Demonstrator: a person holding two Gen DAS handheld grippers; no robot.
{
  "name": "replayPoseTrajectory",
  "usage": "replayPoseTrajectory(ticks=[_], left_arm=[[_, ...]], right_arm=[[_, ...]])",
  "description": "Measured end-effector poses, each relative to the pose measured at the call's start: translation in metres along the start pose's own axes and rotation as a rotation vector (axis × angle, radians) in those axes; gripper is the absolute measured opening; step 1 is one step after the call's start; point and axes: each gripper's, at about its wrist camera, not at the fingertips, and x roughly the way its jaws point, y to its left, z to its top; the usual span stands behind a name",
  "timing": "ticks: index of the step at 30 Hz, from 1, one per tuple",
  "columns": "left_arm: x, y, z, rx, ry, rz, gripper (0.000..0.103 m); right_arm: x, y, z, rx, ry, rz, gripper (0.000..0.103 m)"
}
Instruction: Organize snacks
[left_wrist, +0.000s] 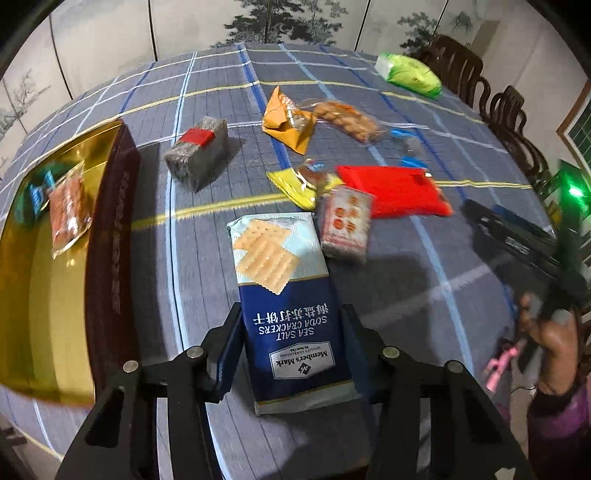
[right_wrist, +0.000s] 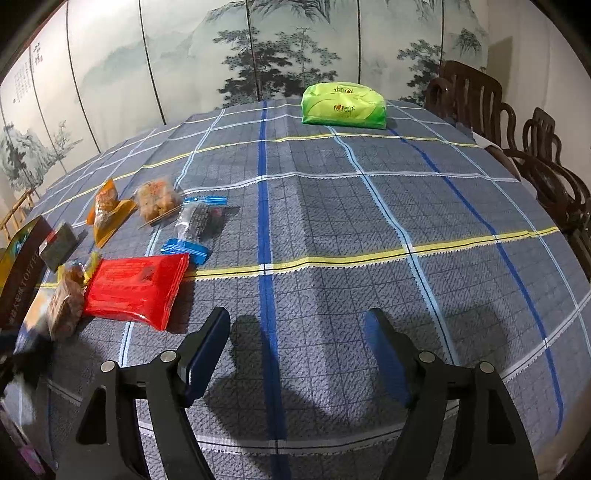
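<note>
Tablecloth (right_wrist: 332, 229): grey-blue plaid, white, yellow, blue lines. Cracker pack (left_wrist: 288, 306): navy and pale blue. Pouch (right_wrist: 136, 288): red. Bag (right_wrist: 343, 105): lime green. Tin (left_wrist: 55, 295): gold inside.

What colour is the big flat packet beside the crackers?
Bright red packet, clearest in the right wrist view.

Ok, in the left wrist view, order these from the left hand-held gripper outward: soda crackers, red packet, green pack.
1. Soda crackers, between the left hand-held gripper's fingers.
2. Red packet, mid-table, to the right.
3. Green pack, far edge, to the right.
</note>
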Motion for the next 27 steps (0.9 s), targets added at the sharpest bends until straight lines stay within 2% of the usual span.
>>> replayPoseTrajectory(ticks=[4,7,9,12,15,18,19,21,22,27], left_arm=[[-0.022,-0.009,-0.007,0.005,-0.045,-0.015,0.046],[-0.039,-0.013,-0.009,0.020,-0.080,-0.018,0.046],[-0.050,-0.014,-0.013,0.021,-0.094,-0.025,0.046],[-0.058,-0.012,-0.015,0.017,-0.103,-0.034,0.046],[-0.062,-0.008,-0.017,0.002,-0.102,-0.035,0.046],[-0.069,-0.001,-0.019,-0.016,-0.112,-0.035,0.045],[-0.071,0.000,-0.019,-0.017,-0.115,-0.035,0.042],[-0.076,0.004,-0.020,-0.021,-0.123,-0.026,0.018],[-0.077,0.006,-0.020,-0.022,-0.111,-0.041,0.013],[-0.066,0.013,-0.024,-0.029,-0.059,-0.044,0.011]], right_arm=[[-0.001,0.000,0.000,0.003,-0.003,0.006,0.077],[-0.005,0.001,-0.001,-0.011,-0.031,0.047,0.077],[-0.013,0.009,-0.005,-0.063,-0.054,0.122,0.077],[-0.034,0.034,-0.011,-0.172,-0.092,0.332,0.077],[-0.056,0.076,-0.012,-0.347,-0.127,0.466,0.077],[-0.058,0.117,-0.011,-0.503,-0.120,0.497,0.077],[-0.056,0.126,-0.012,-0.541,-0.113,0.498,0.077],[-0.047,0.143,-0.010,-0.591,-0.096,0.499,0.077],[-0.044,0.147,-0.009,-0.604,-0.091,0.504,0.077],[-0.023,0.160,0.000,-0.662,-0.051,0.523,0.077]])
